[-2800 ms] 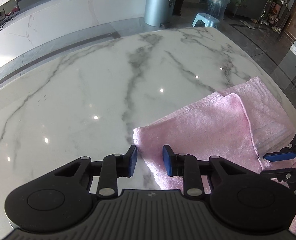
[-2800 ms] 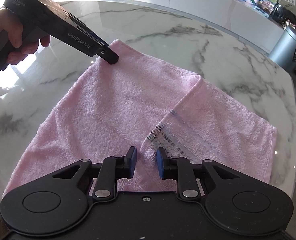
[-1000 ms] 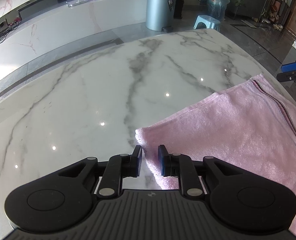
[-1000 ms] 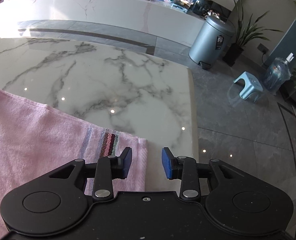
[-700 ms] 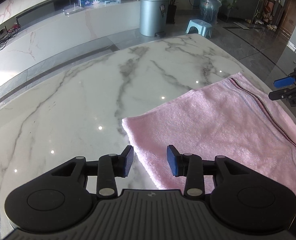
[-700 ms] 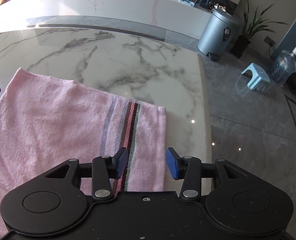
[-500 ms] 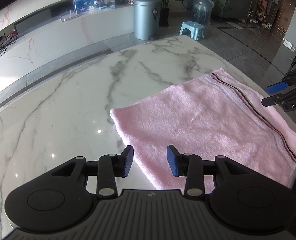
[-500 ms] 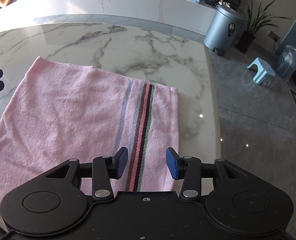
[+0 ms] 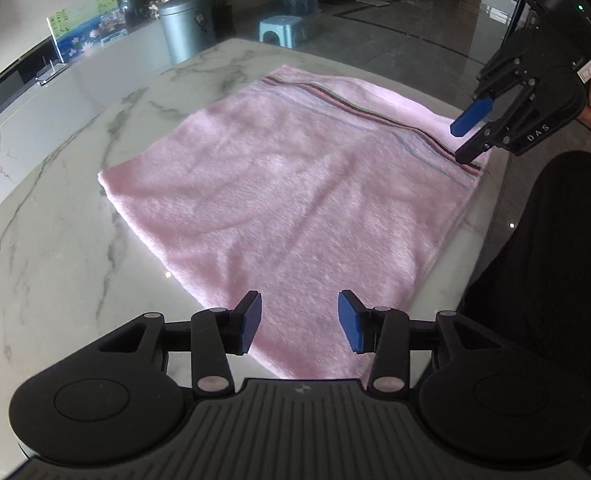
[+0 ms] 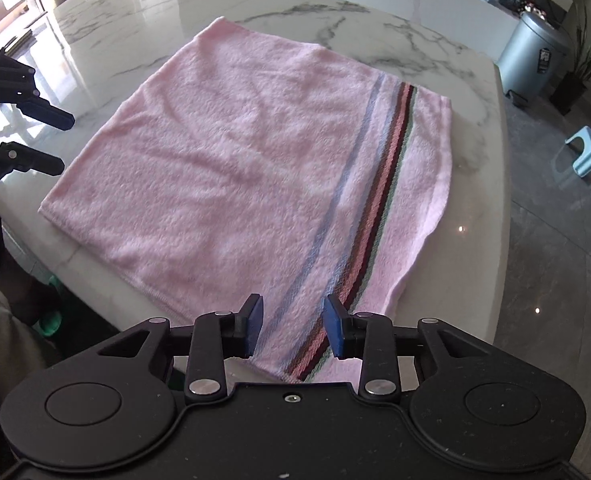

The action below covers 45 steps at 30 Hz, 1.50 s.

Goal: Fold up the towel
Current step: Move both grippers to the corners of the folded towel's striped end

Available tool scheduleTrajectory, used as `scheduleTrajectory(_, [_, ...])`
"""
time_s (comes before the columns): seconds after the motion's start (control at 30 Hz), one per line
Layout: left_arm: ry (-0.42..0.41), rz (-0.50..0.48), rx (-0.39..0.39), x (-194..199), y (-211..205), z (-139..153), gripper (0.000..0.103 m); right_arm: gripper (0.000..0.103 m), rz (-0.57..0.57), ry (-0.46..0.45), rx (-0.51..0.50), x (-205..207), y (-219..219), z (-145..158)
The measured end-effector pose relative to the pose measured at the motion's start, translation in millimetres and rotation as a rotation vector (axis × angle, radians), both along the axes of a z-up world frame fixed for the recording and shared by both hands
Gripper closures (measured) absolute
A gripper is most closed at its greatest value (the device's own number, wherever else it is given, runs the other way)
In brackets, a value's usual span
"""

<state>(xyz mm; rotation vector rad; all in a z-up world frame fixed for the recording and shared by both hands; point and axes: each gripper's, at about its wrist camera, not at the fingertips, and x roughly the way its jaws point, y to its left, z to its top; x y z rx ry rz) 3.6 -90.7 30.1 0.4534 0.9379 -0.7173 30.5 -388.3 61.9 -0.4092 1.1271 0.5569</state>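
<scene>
White marble table (image 10: 475, 92) — pink towel (image 10: 255, 168) flat on it.

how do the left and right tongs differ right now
The left tongs hover over the towel's plain pink end; the right tongs hover over its striped end. From the left wrist view, the right tongs point down at the stripes, tips just above them. Both are open, holding nothing, with blue pads.
</scene>
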Motion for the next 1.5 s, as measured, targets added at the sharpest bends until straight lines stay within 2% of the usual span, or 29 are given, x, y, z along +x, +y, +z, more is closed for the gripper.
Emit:
scheduleTrajectory(0.17, [-0.010, -0.063, 0.068, -24, -7, -10, 0.061, 0.067, 0.070, -0.005, -0.003, -15, -2, -6])
scheduleTrajectory(0.3, [-0.029, -0.092, 0.120, -33, -13, -17, 0.060, 0.062, 0.126, -0.004, -0.016, -18, -1, -13])
scheduleTrajectory(0.5, [-0.012, -0.115, 0.145, -36, -20, -25, 0.060, 0.062, 0.191, 0.015, -0.038, -17, 1, -20])
scheduleTrajectory(0.73, [-0.002, -0.102, 0.170, -32, -25, -33, 0.060, 0.062, 0.195, 0.021, -0.048, -12, 2, -26])
scheduleTrajectory(1.03, [0.021, -0.084, 0.167, -25, -29, -38, 0.060, 0.062, 0.176, 0.035, -0.043, -10, -1, -34])
scheduleTrajectory(1.33, [0.066, -0.046, 0.125, -16, -21, -42, 0.061, 0.060, 0.177, 0.031, -0.036, -11, -1, -35])
scheduleTrajectory(1.5, [0.078, -0.018, 0.104, -11, -17, -41, 0.072, 0.060, 0.180, 0.030, -0.037, -12, 2, -36])
